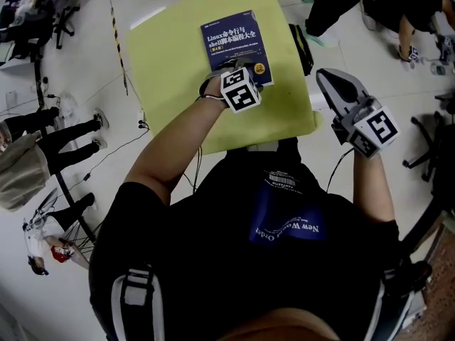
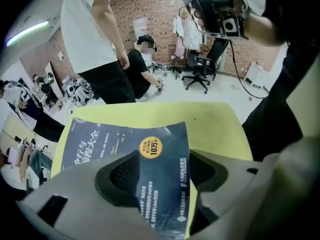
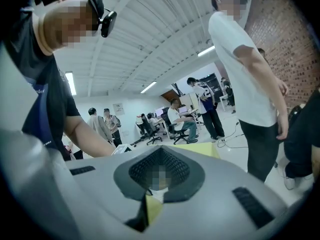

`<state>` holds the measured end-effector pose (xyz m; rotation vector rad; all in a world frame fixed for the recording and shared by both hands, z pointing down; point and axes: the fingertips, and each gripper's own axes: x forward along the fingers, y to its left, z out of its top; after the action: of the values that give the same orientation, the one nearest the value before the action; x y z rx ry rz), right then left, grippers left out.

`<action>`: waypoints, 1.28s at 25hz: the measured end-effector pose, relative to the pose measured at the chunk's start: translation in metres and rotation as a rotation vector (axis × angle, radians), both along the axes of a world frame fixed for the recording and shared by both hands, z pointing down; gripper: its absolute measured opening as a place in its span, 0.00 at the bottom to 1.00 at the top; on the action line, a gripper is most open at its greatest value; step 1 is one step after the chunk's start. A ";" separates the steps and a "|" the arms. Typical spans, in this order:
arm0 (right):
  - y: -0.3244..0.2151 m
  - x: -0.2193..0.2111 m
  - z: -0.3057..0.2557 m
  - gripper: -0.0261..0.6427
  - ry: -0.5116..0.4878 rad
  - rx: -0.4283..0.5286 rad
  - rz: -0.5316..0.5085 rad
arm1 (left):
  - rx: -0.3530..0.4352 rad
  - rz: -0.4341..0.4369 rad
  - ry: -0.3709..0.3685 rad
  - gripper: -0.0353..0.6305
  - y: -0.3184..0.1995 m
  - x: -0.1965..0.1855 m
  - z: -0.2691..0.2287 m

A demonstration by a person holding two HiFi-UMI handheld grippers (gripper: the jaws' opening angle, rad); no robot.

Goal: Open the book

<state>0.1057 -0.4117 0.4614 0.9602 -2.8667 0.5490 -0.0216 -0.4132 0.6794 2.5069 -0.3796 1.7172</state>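
Dark blue paperback book (image 1: pixel 233 40) lies on the yellow-green tabletop (image 1: pixel 170 77). Left tongs (image 2: pixel 165 166) are spread around its near cover edge, not actually squeezing it, I think. Right tongs (image 1: pixel 334 85) are pressed together, off past the tabletop's right edge.

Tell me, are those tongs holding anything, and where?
Nothing is clamped yet. The book's cover stands between the left tongs, near its lower corner, with a gap on one side. The right tongs are shut and empty.
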 end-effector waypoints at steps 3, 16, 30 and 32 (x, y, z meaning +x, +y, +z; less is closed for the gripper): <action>0.000 0.003 -0.002 0.02 -0.008 0.007 0.005 | -0.057 -0.039 0.063 0.36 0.006 0.000 -0.006; 0.000 -0.021 -0.005 0.02 -0.047 -0.026 -0.025 | -0.187 -0.092 -0.015 0.29 0.005 -0.002 -0.003; 0.001 -0.025 -0.007 0.02 0.002 -0.027 -0.041 | -0.234 -0.232 0.213 0.16 -0.002 -0.013 -0.032; 0.001 -0.029 -0.006 0.02 0.010 -0.036 -0.049 | -0.192 -0.274 0.313 0.16 -0.003 -0.018 -0.044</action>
<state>0.0766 -0.4106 0.4557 0.8832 -2.8526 0.5877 -0.0394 -0.4157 0.6353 2.3967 -0.4785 1.1803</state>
